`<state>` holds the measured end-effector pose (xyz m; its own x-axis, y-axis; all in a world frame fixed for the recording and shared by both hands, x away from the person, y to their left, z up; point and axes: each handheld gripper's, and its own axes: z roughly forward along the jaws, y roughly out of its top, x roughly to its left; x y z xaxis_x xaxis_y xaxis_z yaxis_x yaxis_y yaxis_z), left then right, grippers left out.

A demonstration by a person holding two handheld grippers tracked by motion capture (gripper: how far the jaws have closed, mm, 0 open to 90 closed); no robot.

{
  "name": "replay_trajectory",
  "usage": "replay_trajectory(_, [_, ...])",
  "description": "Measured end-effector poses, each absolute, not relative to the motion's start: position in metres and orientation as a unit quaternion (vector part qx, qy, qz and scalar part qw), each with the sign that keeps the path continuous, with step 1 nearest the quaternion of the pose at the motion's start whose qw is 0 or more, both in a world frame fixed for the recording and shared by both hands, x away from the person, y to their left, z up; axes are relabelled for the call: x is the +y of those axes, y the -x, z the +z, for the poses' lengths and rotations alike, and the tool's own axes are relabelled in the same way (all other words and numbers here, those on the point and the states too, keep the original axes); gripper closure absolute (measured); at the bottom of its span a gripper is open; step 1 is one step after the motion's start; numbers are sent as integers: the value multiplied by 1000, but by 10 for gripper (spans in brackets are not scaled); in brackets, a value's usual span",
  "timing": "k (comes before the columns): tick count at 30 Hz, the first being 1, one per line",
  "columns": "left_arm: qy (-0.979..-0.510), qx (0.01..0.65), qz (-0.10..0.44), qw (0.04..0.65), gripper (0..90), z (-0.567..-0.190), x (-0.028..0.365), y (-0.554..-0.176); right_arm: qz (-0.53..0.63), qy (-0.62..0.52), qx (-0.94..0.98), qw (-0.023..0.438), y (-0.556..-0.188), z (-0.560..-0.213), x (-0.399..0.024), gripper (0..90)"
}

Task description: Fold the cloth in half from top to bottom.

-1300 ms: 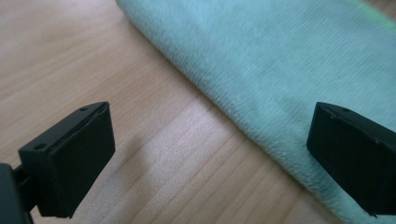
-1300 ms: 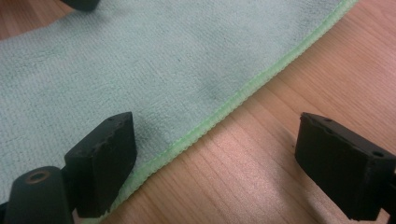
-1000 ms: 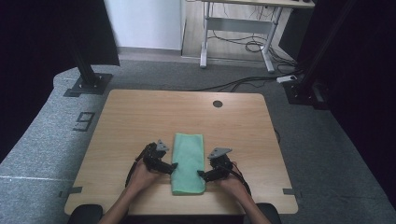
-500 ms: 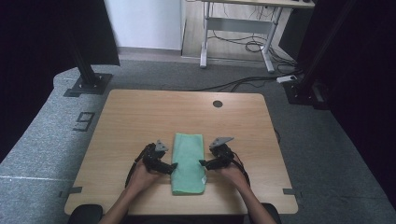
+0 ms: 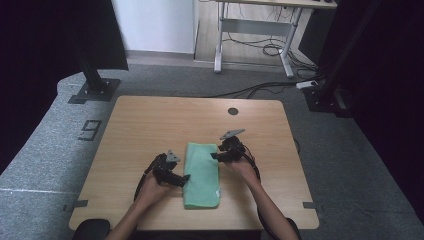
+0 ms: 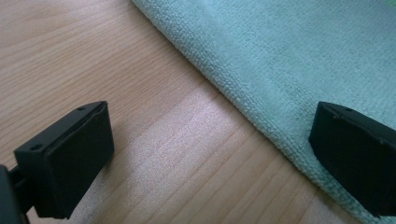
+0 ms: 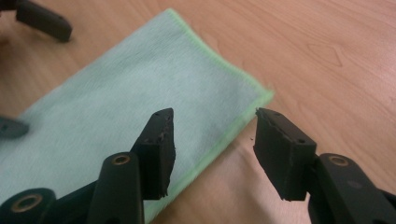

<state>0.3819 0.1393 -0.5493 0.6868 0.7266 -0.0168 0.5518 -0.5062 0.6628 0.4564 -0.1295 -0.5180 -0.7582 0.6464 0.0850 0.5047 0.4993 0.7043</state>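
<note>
A folded light-green towel (image 5: 201, 172) lies lengthwise on the wooden table (image 5: 150, 125), near the front edge. My left gripper (image 5: 182, 179) rests low at the towel's left edge. Its jaws are wide open (image 6: 210, 116), one over bare wood and one over the towel (image 6: 289, 51). My right gripper (image 5: 216, 156) hovers over the towel's right edge near the far corner. Its jaws (image 7: 215, 116) have just been closing and stand half apart. The towel's stitched edge (image 7: 224, 135) lies below the gap, and nothing is pinched. The left gripper's fingers (image 7: 44, 21) show beyond the towel.
A round cable hole (image 5: 233, 111) sits near the table's far edge. Bare wood lies on the far half and on both sides of the towel. Black stand bases (image 5: 92, 92) and a desk frame (image 5: 250, 30) stand on the grey floor beyond.
My right gripper moved away from the person along the towel's right edge and rose a little, and its jaws narrowed. The left gripper and the towel stayed put.
</note>
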Motion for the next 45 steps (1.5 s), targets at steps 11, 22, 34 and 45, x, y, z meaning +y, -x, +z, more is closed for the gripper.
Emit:
replay_trajectory(11, [-857, 373, 133, 328, 0, -549, 139, -382, 362, -352, 859, 88, -491, -526, -117, 437])
replay_trajectory(22, [-856, 374, 134, 329, 0, -549, 139, -382, 351, -309, 882, 66, -493, -536, -101, 689])
replay_trajectory(34, [-857, 374, 132, 330, 0, -549, 139, -382, 348, -319, 880, 50, -489, -531, -99, 846])
replay_trajectory(45, [-854, 380, 135, 328, 0, -549, 138, -381, 385, -286, 876, 58, -469, -501, -105, 841])
